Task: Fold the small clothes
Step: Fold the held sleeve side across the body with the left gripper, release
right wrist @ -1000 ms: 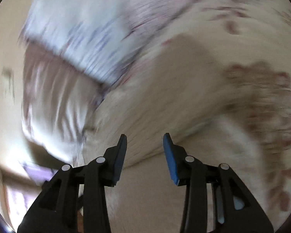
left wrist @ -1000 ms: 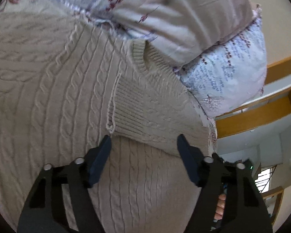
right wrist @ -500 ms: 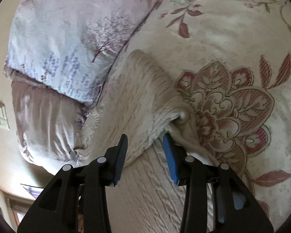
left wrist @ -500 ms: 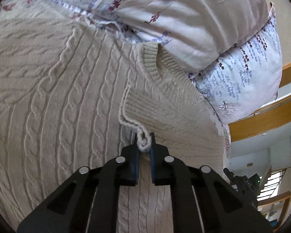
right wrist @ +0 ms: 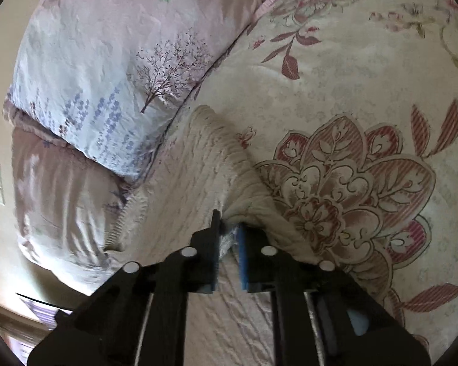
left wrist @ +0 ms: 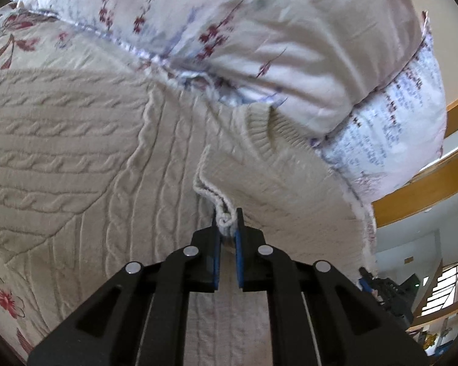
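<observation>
The left gripper (left wrist: 228, 224) pinches the cream cable-knit sweater (left wrist: 76, 152) by its ribbed edge; the right gripper (right wrist: 229, 231) clamps what looks like another edge. The sweater lies on the floral bedspread (right wrist: 366, 91), crowding the pale printed pillows (right wrist: 107, 61).

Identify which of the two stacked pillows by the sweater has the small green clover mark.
The upper, plain pinkish pillow carries the green clover. The lower pillow, greyer and creased, shows no such mark.
</observation>
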Motion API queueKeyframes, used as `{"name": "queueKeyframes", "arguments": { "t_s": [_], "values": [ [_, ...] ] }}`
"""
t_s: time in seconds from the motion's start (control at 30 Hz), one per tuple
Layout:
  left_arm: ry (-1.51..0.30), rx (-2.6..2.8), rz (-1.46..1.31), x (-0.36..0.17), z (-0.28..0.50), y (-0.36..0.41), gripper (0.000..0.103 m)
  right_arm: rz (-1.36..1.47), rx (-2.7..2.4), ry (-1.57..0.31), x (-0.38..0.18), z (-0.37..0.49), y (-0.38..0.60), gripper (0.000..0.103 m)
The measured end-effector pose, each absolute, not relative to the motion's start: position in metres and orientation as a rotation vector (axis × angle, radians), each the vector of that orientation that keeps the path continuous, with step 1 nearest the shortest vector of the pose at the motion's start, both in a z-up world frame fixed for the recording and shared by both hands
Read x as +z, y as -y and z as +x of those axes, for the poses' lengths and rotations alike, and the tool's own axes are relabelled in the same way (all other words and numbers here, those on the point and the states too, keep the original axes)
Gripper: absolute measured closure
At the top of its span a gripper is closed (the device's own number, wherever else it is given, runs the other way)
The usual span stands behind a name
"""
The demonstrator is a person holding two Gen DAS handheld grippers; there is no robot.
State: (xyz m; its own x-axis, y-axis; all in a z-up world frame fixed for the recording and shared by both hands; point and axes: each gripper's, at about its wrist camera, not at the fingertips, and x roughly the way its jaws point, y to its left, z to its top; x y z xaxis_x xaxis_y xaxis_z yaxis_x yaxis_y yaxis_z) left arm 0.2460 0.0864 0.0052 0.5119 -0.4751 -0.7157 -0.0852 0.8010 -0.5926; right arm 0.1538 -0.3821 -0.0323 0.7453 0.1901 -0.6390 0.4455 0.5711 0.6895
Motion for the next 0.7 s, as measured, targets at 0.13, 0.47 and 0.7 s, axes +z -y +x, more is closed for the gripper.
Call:
{"name": "queueKeyframes", "arguments": {
  "t_s": [0.13,0.47,0.7],
  "values": [
    [-1.028,-0.234,-0.587,0.002,0.244,-0.083,0.091,0.879,-0.228,-0.746,-0.031,0.151,0.371,0.095],
    [-0.919,-0.206,-0.607,0.031,0.193,-0.143,0.049,0.730,-0.197,-0.730,-0.009,0.132,0.346,0.043],
    [-0.790,0.050,-0.778,0.029,0.131,-0.265,0.050,0.634,0.013,-0.713,-0.010,0.124,0.309,0.043]
  ]
}}
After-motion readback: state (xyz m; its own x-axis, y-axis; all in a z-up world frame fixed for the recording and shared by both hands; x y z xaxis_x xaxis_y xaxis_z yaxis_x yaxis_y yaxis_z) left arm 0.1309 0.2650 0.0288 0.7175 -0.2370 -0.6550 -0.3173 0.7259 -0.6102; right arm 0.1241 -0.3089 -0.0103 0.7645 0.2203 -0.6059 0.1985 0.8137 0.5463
